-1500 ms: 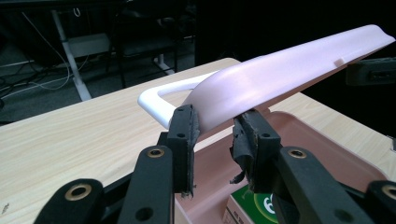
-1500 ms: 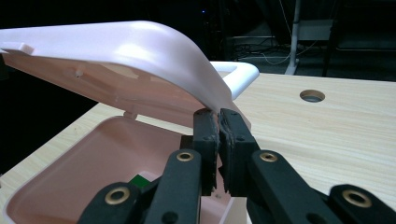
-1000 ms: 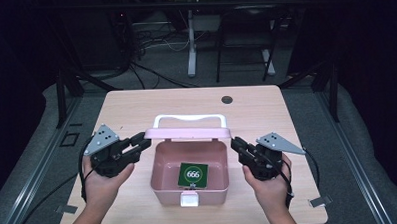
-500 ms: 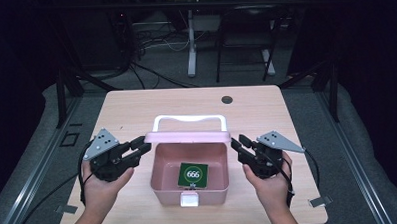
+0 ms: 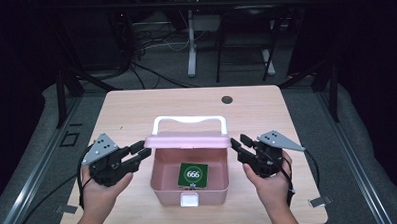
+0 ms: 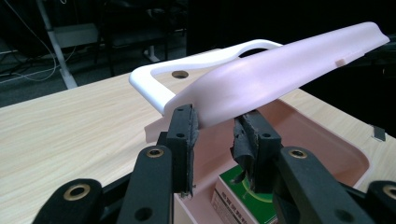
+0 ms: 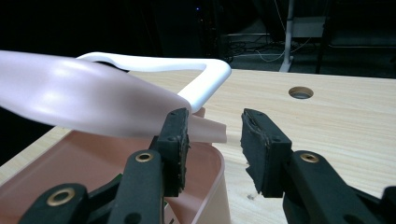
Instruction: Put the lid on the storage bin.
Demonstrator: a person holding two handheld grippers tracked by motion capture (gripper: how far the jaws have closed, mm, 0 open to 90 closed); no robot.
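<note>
A storage box sat on the counter near the front edge, roughly centred. Its lid stood raised over the rear of the box, with the carrying handle behind it. A card box lay inside. The left gripper was at the lid's left end, the right gripper just beside its right end. A cable hole lay farther back, to the right.

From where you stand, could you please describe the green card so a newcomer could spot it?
On the wooden table stands an open pink box, between the two grippers. The card lies flat inside it: green, with 666 in a white circle.
</note>
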